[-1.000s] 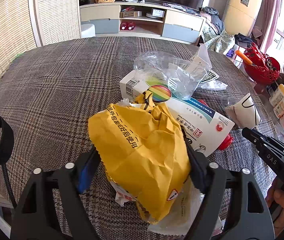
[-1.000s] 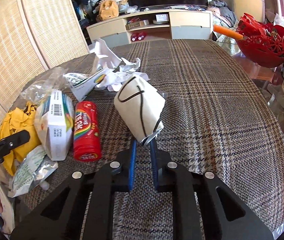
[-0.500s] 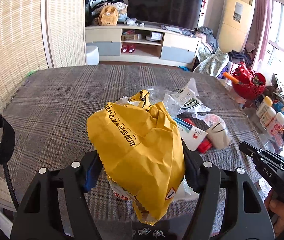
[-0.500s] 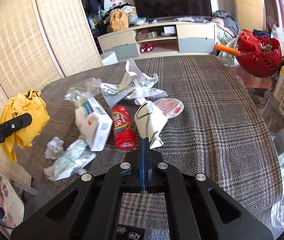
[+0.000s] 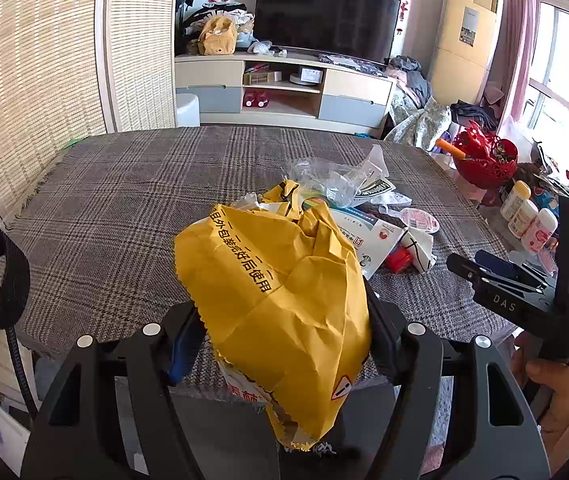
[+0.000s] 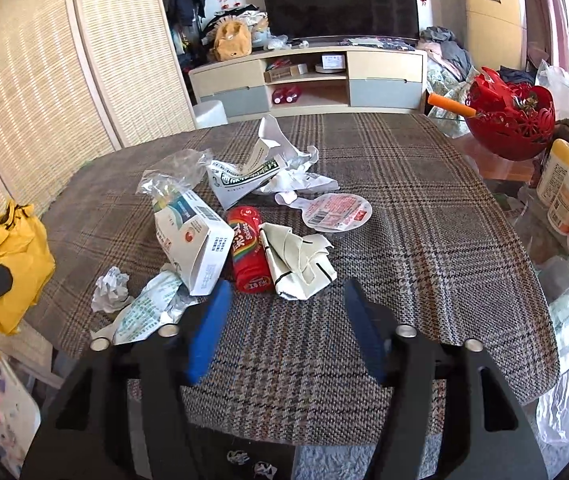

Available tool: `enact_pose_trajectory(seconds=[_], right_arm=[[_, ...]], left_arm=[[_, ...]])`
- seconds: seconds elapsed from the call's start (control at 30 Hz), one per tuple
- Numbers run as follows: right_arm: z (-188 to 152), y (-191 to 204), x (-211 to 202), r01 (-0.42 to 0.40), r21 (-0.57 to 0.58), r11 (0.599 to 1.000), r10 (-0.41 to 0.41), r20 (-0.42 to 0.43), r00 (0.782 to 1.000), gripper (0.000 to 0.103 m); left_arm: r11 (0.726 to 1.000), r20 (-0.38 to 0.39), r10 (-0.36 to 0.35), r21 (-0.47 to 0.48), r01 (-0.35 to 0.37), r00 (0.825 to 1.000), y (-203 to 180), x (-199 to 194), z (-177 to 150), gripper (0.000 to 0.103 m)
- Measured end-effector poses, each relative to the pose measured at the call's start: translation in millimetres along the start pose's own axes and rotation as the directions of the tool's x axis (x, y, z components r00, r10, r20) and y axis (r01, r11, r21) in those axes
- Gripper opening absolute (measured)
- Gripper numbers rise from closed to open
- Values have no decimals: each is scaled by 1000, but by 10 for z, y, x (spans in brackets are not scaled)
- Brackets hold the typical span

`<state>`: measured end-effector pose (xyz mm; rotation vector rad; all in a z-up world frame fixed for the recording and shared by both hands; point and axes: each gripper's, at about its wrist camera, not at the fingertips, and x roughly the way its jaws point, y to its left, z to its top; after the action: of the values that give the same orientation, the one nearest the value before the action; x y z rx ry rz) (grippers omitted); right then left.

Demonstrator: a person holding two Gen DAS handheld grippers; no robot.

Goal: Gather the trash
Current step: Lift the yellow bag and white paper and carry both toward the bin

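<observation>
**Inspector:** Left gripper [image 5: 280, 344] first. State of the jaws?

**Assistant:** Clenched on the yellow bag [image 5: 284, 304]. It fills the lower centre of the left wrist view, crumpled, its bottom hanging below the pads and past the near tabletop [image 5: 124, 200] edge.

**Inspector:** And the right gripper [image 6: 286, 320]?

**Assistant:** Released. The jaws have just been opening, and nothing sits between the blue pads [image 6: 208, 332]. The cream wrapper [image 6: 300, 260] lies on the tabletop just beyond them, centre of the right wrist view, apart from both pads.

**Inspector:** What surrounds it?

**Assistant:** A red can [image 6: 248, 256] touches its left side. Left of that is a white box [image 6: 192, 240], tilted. A paper ball [image 6: 110, 288] and a printed sachet [image 6: 144, 312] lie at lower left, near the tabletop edge. A round foil lid [image 6: 336, 212] is above the wrapper; crumpled papers [image 6: 268, 168] and a clear bag [image 6: 172, 172] sit further up.

**Inspector:** Off the cloth?

**Assistant:** A red basket [image 6: 512, 120] at upper right, bottles [image 6: 564, 196] at the right edge.
</observation>
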<state>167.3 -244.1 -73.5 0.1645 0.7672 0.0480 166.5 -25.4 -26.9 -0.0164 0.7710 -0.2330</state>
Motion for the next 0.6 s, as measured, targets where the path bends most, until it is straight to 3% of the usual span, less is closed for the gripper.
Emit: enact_pose_trajectory(seconds=[0.33, 0.53, 0.6], right_arm=[[178, 1, 575, -19, -18, 1000, 18, -57, 998, 61], [210, -58, 741, -41, 0, 999, 41, -82, 996, 49], [207, -123, 756, -49, 24, 998, 51, -89, 995, 40]], left_arm=[[1000, -34, -3, -7, 3, 999, 2, 354, 108, 66], [1000, -39, -3, -16, 3, 999, -3, 451, 134, 66], [1000, -41, -5, -16, 5, 999, -2, 467, 132, 66]])
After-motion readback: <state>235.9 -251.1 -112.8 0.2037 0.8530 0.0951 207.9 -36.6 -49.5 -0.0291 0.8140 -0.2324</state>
